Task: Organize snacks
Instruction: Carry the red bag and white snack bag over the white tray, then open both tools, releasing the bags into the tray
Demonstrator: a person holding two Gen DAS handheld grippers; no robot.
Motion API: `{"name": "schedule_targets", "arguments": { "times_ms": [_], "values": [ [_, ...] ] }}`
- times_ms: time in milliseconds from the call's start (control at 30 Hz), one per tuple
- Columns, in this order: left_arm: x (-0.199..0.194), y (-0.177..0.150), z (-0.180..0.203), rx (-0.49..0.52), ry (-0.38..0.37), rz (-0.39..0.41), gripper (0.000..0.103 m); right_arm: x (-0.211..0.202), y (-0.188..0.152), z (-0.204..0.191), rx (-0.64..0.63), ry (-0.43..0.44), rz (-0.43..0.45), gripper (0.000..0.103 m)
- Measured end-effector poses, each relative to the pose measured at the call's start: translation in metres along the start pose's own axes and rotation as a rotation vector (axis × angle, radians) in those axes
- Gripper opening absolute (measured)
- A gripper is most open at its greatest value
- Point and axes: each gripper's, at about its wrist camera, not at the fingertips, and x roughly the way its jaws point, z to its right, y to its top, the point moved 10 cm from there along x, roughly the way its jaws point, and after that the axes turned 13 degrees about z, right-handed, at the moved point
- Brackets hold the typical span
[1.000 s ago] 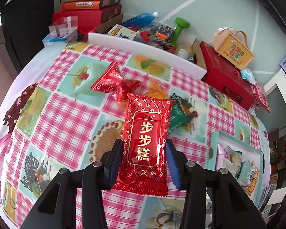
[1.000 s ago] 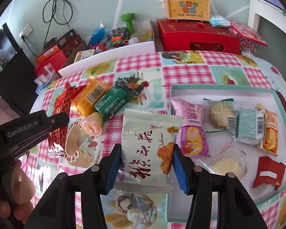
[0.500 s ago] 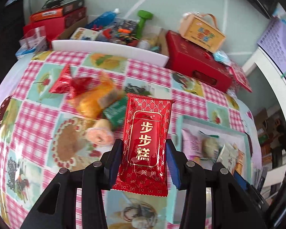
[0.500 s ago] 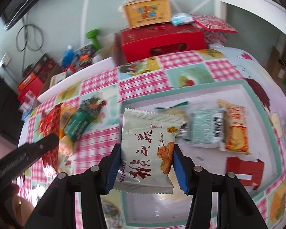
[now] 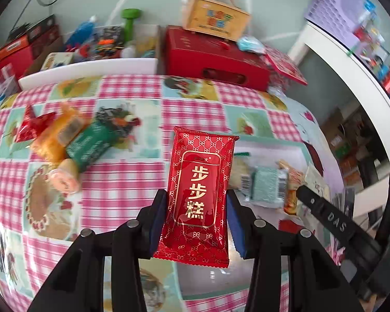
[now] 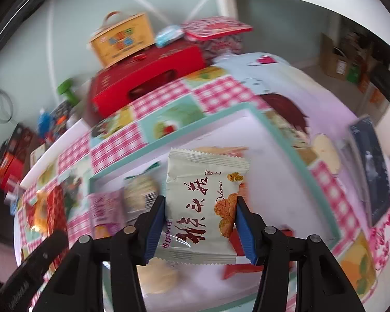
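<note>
While your left hand-held gripper [image 5: 196, 217] stays clamped on the red snack packet [image 5: 199, 197] above the table [image 5: 132, 189], your right hand-held gripper [image 6: 200, 225] pinches the white snack packet [image 6: 202, 208]. That one hangs over the teal-rimmed tray [image 6: 322, 189] of snacks.

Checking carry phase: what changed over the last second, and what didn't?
Both views swung from the loose snack pile toward the white tray. The left gripper carried the red packet to the tray's edge; the right gripper carried the white packet over the tray's interior. Nothing was taken or released. Unchanged: both grips, the loose pile, the tray's snacks.
</note>
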Motion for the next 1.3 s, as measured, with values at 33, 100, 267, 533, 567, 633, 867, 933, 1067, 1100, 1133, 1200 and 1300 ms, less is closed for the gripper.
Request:
{"name": "schedule_targets", "arguments": {
  "times_ms": [33, 100, 267, 533, 567, 633, 867, 933, 1067, 1100, 1133, 1200, 1300],
  "values": [
    [0.001, -0.001, 0.005, 0.015, -0.005, 0.001, 0.046, 0.001, 0.001, 0.007, 0.01, -0.015, 0.001, 0.055],
    [0.005, -0.004, 0.018, 0.046, -0.018, 0.0, 0.046, 0.003, 0.002, 0.019, 0.023, -0.044, 0.002, 0.055],
    [0.019, -0.009, 0.037, 0.108, -0.009, -0.002, 0.046, 0.009, 0.004, 0.042, 0.05, -0.094, 0.003, 0.055],
    [0.038, -0.007, 0.048, 0.144, -0.007, 0.011, 0.046, 0.02, 0.003, 0.073, 0.096, -0.143, -0.012, 0.055],
    [0.04, -0.006, 0.049, 0.146, -0.009, 0.014, 0.046, 0.022, 0.002, 0.075, 0.101, -0.143, -0.017, 0.055],
    [0.044, -0.006, 0.051, 0.152, -0.011, 0.014, 0.046, 0.025, 0.001, 0.077, 0.105, -0.146, -0.021, 0.055],
    [0.056, -0.008, 0.056, 0.175, -0.011, 0.007, 0.046, 0.034, -0.004, 0.077, 0.105, -0.138, -0.042, 0.055],
    [0.058, -0.009, 0.057, 0.18, -0.008, 0.002, 0.046, 0.034, -0.003, 0.077, 0.104, -0.139, -0.04, 0.055],
    [0.061, -0.01, 0.058, 0.189, -0.007, -0.005, 0.046, 0.036, -0.004, 0.075, 0.097, -0.138, -0.045, 0.055],
    [0.061, -0.011, 0.058, 0.191, -0.007, -0.005, 0.046, 0.036, -0.004, 0.074, 0.098, -0.134, -0.047, 0.055],
    [0.061, -0.011, 0.058, 0.195, -0.008, -0.005, 0.046, 0.036, -0.005, 0.074, 0.097, -0.131, -0.049, 0.055],
    [0.062, -0.012, 0.059, 0.197, -0.007, -0.007, 0.046, 0.037, -0.005, 0.071, 0.091, -0.123, -0.052, 0.055],
    [0.063, -0.013, 0.06, 0.199, -0.007, -0.01, 0.046, 0.039, -0.007, 0.066, 0.088, -0.103, -0.061, 0.055]
  ]
}}
